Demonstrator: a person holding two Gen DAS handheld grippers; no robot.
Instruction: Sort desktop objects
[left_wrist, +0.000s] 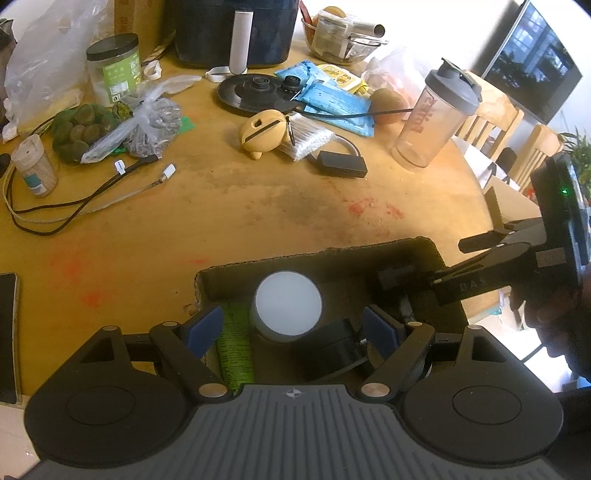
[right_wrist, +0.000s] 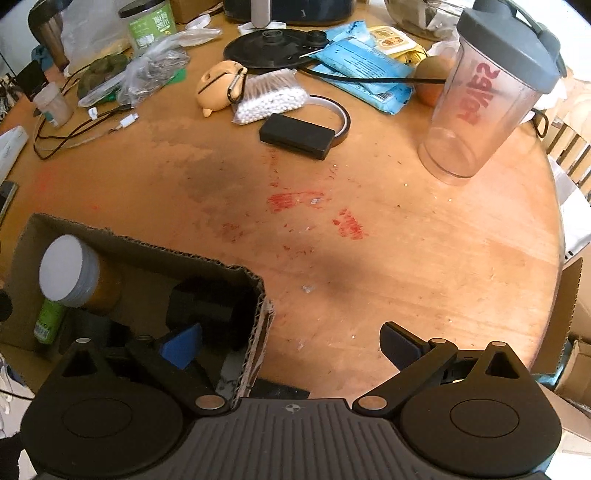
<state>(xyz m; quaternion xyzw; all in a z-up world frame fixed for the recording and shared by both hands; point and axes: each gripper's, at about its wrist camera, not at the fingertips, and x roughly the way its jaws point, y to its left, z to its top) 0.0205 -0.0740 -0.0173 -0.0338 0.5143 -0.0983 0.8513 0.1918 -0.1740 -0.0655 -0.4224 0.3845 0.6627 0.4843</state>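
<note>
Your left gripper (left_wrist: 291, 330) hangs open over the box (left_wrist: 317, 254), pads either side of a white-lidded jar (left_wrist: 288, 302); your right gripper (left_wrist: 399, 277) reaches in beside it.

Round wooden table (right_wrist: 406, 258), surface stained red and grey. Landmark: cardboard box (right_wrist: 207, 264) at near edge. Beyond the box: black case (right_wrist: 295, 136), cotton swab pack (right_wrist: 269, 96), tan earbud case (right_wrist: 218, 86), kettle base (right_wrist: 269, 48), cables (left_wrist: 92, 192). Far right of the box: shaker bottle (right_wrist: 484, 99).
</note>
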